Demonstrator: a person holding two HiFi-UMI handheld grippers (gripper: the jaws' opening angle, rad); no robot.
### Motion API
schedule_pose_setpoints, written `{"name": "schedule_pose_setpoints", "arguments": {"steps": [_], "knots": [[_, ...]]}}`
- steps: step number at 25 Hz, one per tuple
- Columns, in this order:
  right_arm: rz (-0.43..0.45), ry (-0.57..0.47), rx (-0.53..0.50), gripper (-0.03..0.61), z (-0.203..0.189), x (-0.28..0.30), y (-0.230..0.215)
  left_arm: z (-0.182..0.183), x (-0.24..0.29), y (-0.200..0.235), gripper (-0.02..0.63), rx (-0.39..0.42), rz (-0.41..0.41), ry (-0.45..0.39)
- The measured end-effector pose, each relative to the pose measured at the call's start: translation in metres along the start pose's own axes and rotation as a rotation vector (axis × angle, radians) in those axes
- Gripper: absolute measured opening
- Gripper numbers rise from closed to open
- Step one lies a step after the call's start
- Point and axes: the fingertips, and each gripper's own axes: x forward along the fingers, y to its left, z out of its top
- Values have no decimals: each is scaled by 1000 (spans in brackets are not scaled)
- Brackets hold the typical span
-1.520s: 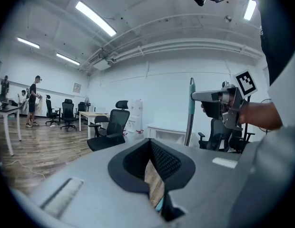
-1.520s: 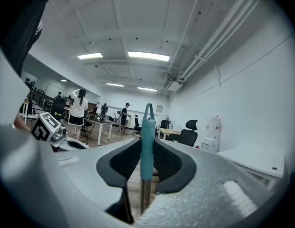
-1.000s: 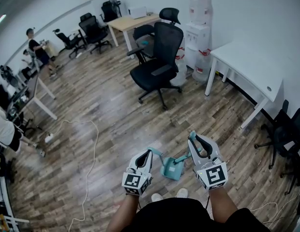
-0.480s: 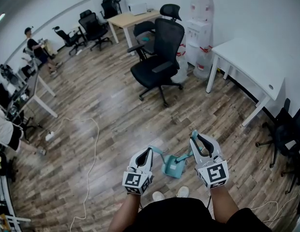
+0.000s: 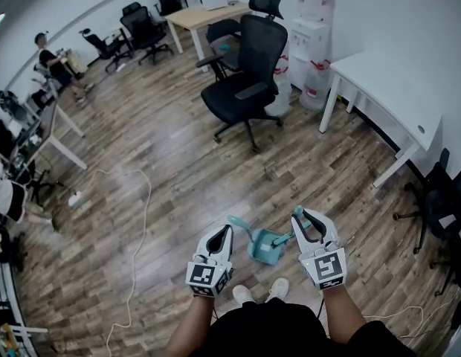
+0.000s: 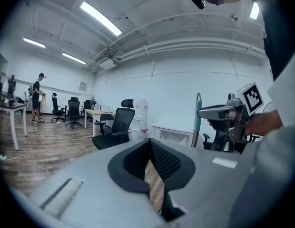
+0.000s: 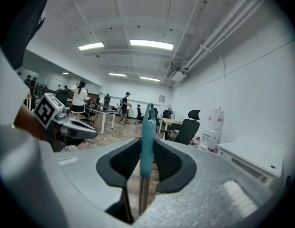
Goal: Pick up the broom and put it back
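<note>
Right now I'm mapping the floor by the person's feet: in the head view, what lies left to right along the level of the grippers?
white cable → left gripper → teal dustpan → right gripper, clamped on the broom handle → black chair at the right edge
</note>
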Motion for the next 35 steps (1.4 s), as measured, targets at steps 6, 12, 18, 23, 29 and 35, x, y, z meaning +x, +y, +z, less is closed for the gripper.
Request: {"name": "schedule_pose_setpoints", "arguments": {"steps": [6,12,18,23,29,35], "knots": [[20,101,-81,94,-30,-2,12,-26,-2,0,18,1,-5,36],[41,161,-63,92,-63,-2,19,-44,-7,2,18,-16,1,74],[74,215,-66,92,-100,-1,32,-71,-9,-3,18,-32,-11,126],[89,265,-63,92,-130,-6,39,-87,-12,-6,18,-48,-23,173],[104,329,-54,92,-163,-10,48,-108,-20,-4,18,-57,-17,225],[132,384,-56,92,-199,-15,58,-127,-22,-4,18,-64,-11,245]]}}
